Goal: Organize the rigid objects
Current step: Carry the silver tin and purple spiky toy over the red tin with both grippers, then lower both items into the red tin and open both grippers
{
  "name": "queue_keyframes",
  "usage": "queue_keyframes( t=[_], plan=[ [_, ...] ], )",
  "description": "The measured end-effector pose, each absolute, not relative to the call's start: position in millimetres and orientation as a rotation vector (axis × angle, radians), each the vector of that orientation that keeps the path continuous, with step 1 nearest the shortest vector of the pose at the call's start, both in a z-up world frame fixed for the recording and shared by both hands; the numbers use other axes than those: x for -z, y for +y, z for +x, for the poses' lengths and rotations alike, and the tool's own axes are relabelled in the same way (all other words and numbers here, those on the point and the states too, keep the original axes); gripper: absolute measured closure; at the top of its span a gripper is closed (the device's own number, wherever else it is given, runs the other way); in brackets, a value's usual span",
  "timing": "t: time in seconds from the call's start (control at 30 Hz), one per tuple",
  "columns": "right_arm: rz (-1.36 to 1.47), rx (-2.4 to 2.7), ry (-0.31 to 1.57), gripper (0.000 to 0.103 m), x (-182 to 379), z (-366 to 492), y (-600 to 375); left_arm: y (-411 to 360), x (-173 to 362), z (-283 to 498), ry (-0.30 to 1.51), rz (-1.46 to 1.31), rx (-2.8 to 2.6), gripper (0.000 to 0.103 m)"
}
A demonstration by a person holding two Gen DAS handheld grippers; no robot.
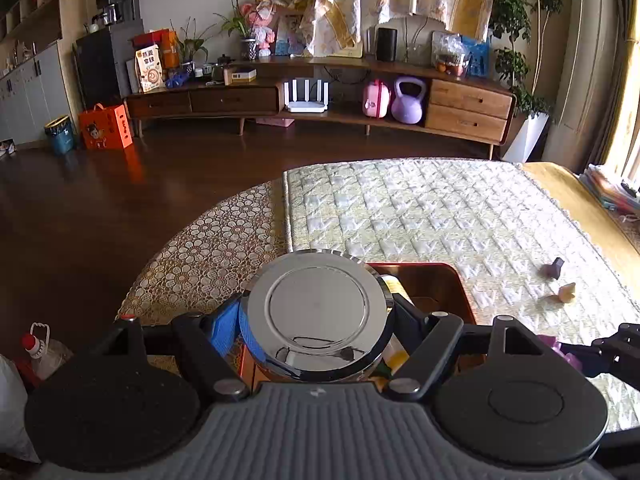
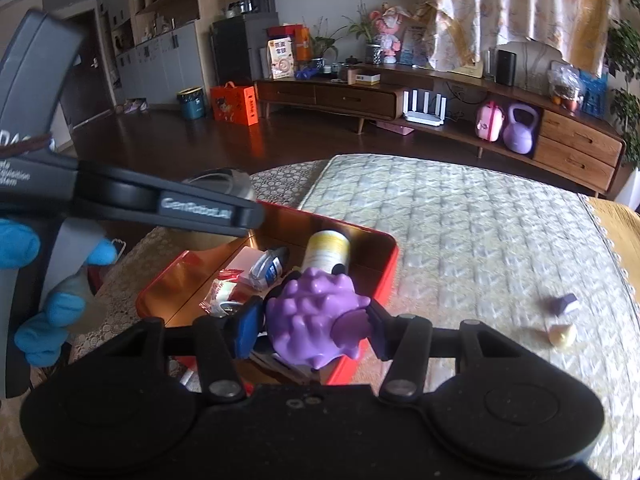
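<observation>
Left wrist view: left gripper [image 1: 316,320] clamped on a round steel tin [image 1: 318,312], lid facing up, held right over the near left end of the red box [image 1: 460,280].

Right wrist view: right gripper [image 2: 310,322] closed around a purple spiky ball [image 2: 314,314], poised above the red box's near right corner, tilted downward. Two small pieces [image 2: 562,320] well right of the box.

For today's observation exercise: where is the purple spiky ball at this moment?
In the right wrist view the purple spiky ball is clamped in the right gripper, above the near corner of the red tin box, just in front of the yellow-labelled bottle.
</observation>
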State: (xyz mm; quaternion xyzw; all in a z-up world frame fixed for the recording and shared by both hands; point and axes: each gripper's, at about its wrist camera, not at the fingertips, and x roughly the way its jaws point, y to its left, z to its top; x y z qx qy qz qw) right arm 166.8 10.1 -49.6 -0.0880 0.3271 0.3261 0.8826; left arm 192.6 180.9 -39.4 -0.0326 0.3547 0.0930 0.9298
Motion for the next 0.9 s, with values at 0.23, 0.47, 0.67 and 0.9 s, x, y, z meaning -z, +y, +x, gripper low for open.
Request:
queue_keyframes(
  t=[0.23,0.47,0.67,0.9],
  plan=[
    [-0.245,-0.723,0.676,0.051,63.0,178.7,41.0,191.5,57.7,220.3,0.767,-0.093,-0.193,0.026],
    [-0.314,-0.739,0.677,0.051,78.8,183.5,62.8,190.9,71.5,235.7,0.792,-0.082,-0.169,0.026],
    [-0.366,-0.75,0.659,0.051,87.0,184.0,74.0,194.1,86.1,243.6,0.815,-0.093,-0.15,0.026],
    [-0.403,-0.748,0.639,0.05,90.0,179.9,78.7,201.7,98.7,248.9,0.858,-0.117,-0.138,0.026]
  ],
)
